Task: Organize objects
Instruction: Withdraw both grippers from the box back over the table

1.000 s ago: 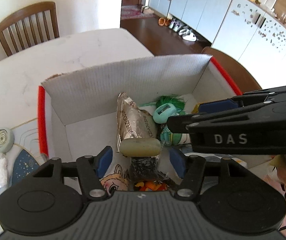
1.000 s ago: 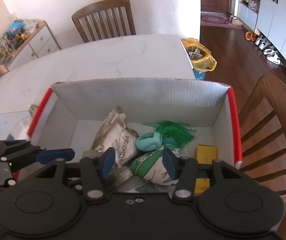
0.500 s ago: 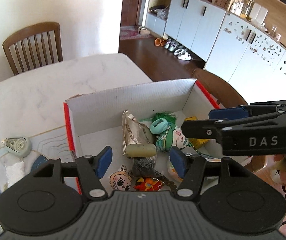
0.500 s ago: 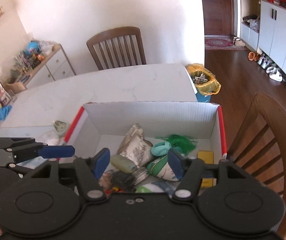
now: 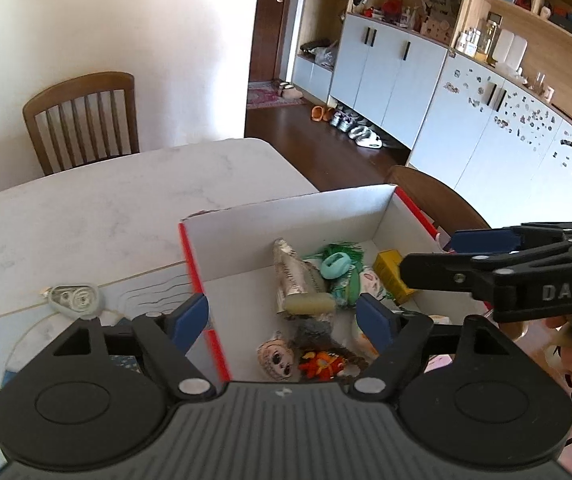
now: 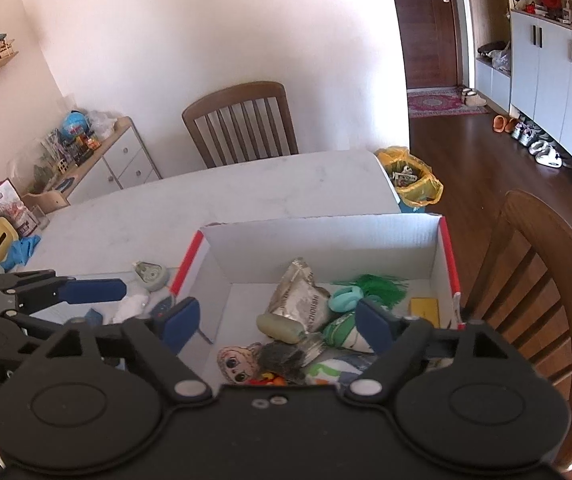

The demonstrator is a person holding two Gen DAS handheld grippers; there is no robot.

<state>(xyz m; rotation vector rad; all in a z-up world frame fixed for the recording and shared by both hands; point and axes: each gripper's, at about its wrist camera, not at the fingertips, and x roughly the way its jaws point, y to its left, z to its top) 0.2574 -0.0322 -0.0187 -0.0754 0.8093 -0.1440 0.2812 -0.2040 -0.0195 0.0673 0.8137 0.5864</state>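
A white cardboard box (image 5: pixel 286 216) (image 6: pixel 325 236) with red edges stands on the marble table. In it lie a silver foil packet (image 5: pixel 291 272) (image 6: pixel 299 300), a pale green oblong piece (image 5: pixel 309 302), a teal ring (image 5: pixel 335 266), a green tassel (image 6: pixel 381 286), a yellow box (image 5: pixel 391 276) and a doll face (image 5: pixel 276 360). My left gripper (image 5: pixel 284 318) hovers above the box's near left side. Its jaws are opening with nothing between them. My right gripper (image 6: pixel 276 320) hangs over the box's near edge, also opening and empty. It shows from the side (image 5: pixel 427 255) in the left wrist view.
A grey-green tape roll (image 5: pixel 74 300) (image 6: pixel 150 274) and a white crumpled scrap (image 6: pixel 130 306) lie on a patterned mat left of the box. Wooden chairs stand at the far side (image 5: pixel 82 116) and right (image 6: pixel 545 280). A yellow-lined bin (image 6: pixel 409 180) sits on the floor.
Both grippers have risen and drawn back from the box, which now looks smaller and lower. Both sets of jaws have spread wider. The things in the box have not moved.
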